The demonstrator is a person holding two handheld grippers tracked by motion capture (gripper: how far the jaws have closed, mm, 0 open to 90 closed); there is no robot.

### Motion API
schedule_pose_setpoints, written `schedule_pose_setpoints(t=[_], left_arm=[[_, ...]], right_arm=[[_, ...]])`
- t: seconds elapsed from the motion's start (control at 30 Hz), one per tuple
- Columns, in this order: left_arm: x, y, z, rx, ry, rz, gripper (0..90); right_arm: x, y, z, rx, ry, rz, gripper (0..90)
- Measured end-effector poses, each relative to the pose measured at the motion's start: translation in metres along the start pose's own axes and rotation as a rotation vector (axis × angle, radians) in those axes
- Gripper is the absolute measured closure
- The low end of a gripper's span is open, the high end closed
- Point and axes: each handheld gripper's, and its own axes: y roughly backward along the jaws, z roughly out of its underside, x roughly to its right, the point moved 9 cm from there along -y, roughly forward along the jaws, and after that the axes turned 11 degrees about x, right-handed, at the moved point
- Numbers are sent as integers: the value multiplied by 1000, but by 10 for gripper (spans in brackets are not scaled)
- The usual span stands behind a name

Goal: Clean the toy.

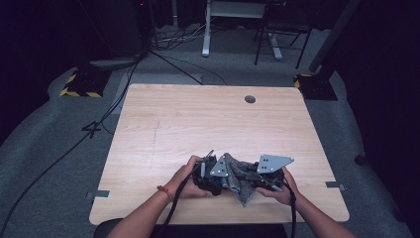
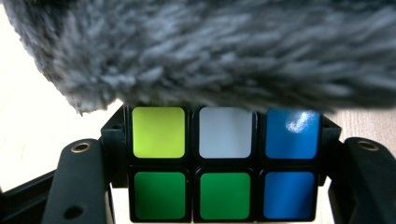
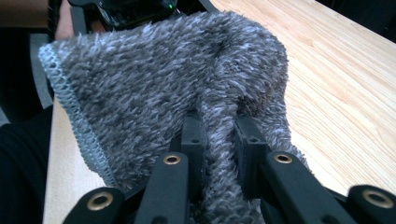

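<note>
The left gripper point(image 2: 224, 163) is clamped on a puzzle cube point(image 2: 224, 163), one black jaw pressing each side of it; the visible face shows a yellow-green, a white and a blue sticker in the upper row and two green stickers and one blue sticker in the row beneath; the stickers carry no legible writing. The right gripper point(image 3: 219, 140) is closed on a raised fold of a grey fleecy cloth point(image 3: 154, 84), the pinched ridge running straight along the line of the jaws; a stitched light-grey hem point(image 3: 74, 116) borders the cloth on the left of the right gripper view. In the left gripper view the cloth lies draped over the top of the cube and hides its upper part. In the high view both grippers meet near the front edge of the wooden table point(image 1: 198, 119), left hand point(image 1: 185, 181) and right hand point(image 1: 282, 191) close together, the cloth bunched between them with one corner pointing toward the person; the cloth's long axis cannot be determined.
</note>
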Motion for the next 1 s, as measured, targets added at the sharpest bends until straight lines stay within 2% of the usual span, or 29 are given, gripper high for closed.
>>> schedule_pose_setpoints(t=[0.07,0.17,0.27,0.4,0.5,0.57,0.63,0.7,0.83,0.93,1.0], left_arm=[[0,1,0,4,5,-6,331],[-2,7,-4,29,11,-9,332],[-5,13,-8,60,17,-17,332],[-8,19,-11,79,23,-30,332],[-8,20,-11,78,27,-34,332],[-8,18,-10,77,21,-32,332],[-6,16,-9,67,23,-30,332],[-4,12,-8,49,9,-24,332],[0,5,-5,22,-7,-10,332],[1,5,-5,19,-9,-13,332],[1,6,-7,28,-10,-10,332]], right_arm=[[2,-1,3,-11,-2,5,775],[9,-2,14,-59,-7,26,775],[13,-4,27,-104,-27,30,775],[13,-5,35,-127,-41,22,775],[11,-4,32,-119,-40,17,775],[9,-3,27,-94,-35,14,774],[8,-1,21,-70,-29,14,773],[6,1,13,-35,-26,5,773],[2,2,2,-3,2,18,772],[4,1,3,-15,12,29,769],[7,0,7,-34,-7,34,769]])
